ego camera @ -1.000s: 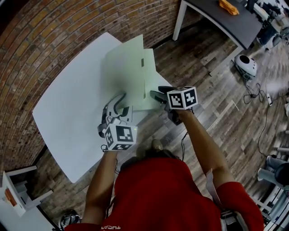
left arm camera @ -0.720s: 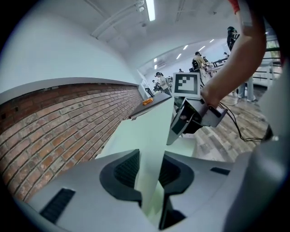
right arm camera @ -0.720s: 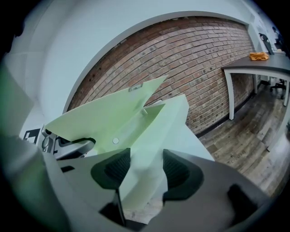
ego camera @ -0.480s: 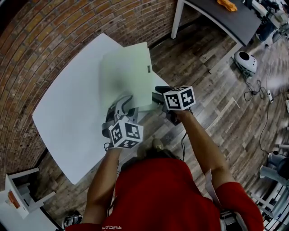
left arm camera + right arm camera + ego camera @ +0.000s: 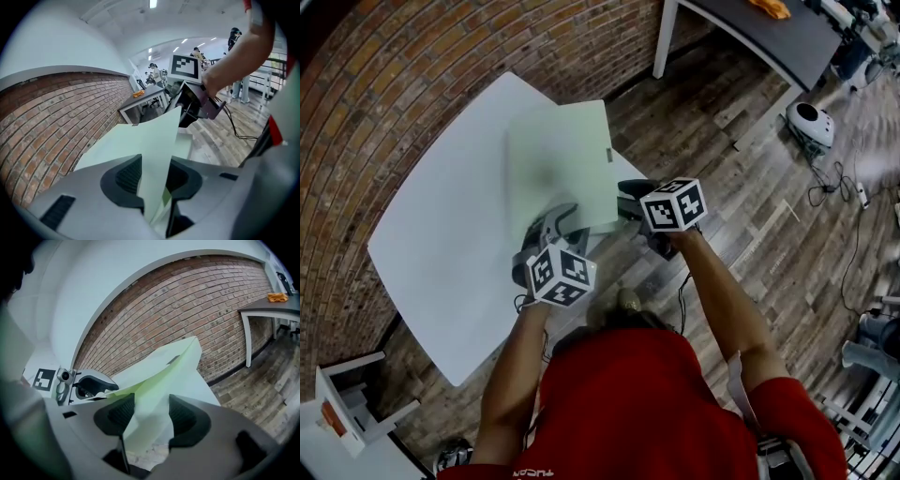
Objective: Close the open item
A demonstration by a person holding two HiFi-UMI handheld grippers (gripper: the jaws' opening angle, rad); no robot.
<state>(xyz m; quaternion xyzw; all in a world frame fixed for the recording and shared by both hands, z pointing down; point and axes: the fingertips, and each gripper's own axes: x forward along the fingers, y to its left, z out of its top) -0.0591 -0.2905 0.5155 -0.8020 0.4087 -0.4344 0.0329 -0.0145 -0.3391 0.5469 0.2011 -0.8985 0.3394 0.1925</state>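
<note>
While the white table (image 5: 441,216) bears the pale green folder (image 5: 562,159), its nearly shut cover runs between the left gripper's (image 5: 154,178) parted, just-opening fingers, its near corner between the right gripper's (image 5: 152,418) parted fingers.

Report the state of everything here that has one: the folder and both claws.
Pale green card folder: nearly closed, with a narrow wedge of gap left between its covers at the near side.
Left claw: jaws have just been opening; pads apart, with the folder's top cover between them.
Right claw: jaws apart, with the folder's near corner between them.
</note>
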